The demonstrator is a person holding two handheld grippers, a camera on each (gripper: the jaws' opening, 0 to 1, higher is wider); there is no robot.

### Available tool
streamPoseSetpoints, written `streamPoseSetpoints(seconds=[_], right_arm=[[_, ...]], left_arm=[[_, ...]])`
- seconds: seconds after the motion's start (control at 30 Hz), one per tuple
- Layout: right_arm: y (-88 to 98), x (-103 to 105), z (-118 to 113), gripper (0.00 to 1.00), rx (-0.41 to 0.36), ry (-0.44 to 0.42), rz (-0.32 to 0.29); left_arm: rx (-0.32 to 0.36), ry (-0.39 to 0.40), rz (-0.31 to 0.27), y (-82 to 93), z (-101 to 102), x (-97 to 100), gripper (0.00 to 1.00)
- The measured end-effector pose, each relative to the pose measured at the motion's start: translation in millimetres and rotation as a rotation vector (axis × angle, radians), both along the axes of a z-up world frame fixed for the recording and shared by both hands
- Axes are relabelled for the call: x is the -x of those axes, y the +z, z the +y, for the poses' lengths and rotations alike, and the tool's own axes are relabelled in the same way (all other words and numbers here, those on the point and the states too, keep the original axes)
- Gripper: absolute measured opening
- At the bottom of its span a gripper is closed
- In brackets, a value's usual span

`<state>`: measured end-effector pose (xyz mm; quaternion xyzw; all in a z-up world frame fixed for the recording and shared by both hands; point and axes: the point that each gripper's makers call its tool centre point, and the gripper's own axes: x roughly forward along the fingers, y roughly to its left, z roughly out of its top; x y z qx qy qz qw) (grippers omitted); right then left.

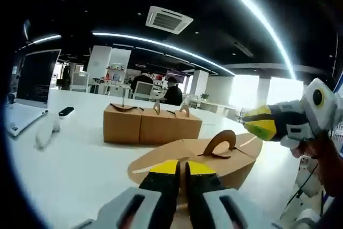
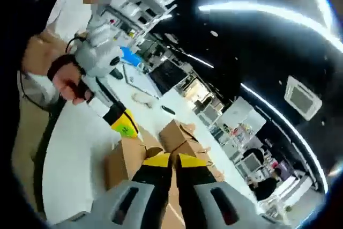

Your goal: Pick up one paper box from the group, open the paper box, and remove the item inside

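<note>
- Brown cardboard paper box (image 1: 214,156) sits at frame centre on the white desk (image 1: 69,170) — light, thin-walled, easily crushed.
- Left claw (image 1: 181,169) pinches its near flap, jaws closed.
- Right claw (image 2: 170,160) closed, apparently empty — take the arched handle tab (image 1: 221,142).

Both grippers: grey bodies, black fingers (image 1: 165,178) with yellow tips; black wrist strap (image 2: 58,64).

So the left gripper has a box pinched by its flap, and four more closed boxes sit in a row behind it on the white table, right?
Not quite: the row of boxes behind counts three, not four, as the left gripper view shows. The rest stands: the left gripper is shut on the near box at its flap, on the white table.
</note>
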<state>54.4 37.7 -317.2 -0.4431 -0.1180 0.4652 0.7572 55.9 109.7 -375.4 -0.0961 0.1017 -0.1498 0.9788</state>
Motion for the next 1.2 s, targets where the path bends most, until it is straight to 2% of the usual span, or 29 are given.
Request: streamPoseSetpoints(seconds=[0.07,0.2,0.4,0.73,0.93,1.0,1.1,1.2], right_arm=[[-7.9,0.7,5.4,0.03,0.044,-0.002,-0.017],[-16.8,-6.1,9.8,0.05,0.072,-0.025,-0.009],[-15.3,-12.6,6.8,0.11,0.087,-0.047,-0.018],[-21.1,-14.5,4.3,0.11,0.113,-0.053,0.009],[-21.8,-12.8,2.7,0.11,0.126,-0.054,0.004],[-19.0,-15.9,-0.5,0.11,0.128,-0.072,-0.018],[-10.0,-9.6,1.5,0.11,0.1,-0.05,-0.03],[-12.0,-6.9,4.1,0.11,0.11,-0.032,-0.019]], left_arm=[[-0.007,0.001,-0.005,0.6,-0.9,0.6,0.08],[-0.008,0.001,-0.008,1.4,-1.3,0.4,0.08],[-0.009,-0.002,-0.014,2.4,-2.6,1.6,0.08],[0.011,-0.009,-0.012,2.1,-4.2,1.9,0.08],[0.025,-0.009,-0.01,1.9,-4.5,1.8,0.08],[0.027,-0.011,-0.011,2.2,-4.9,1.9,0.08],[0.029,-0.011,-0.012,2.5,-5.0,2.1,0.08],[0.032,-0.011,-0.01,1.9,-4.9,2.2,0.08]])
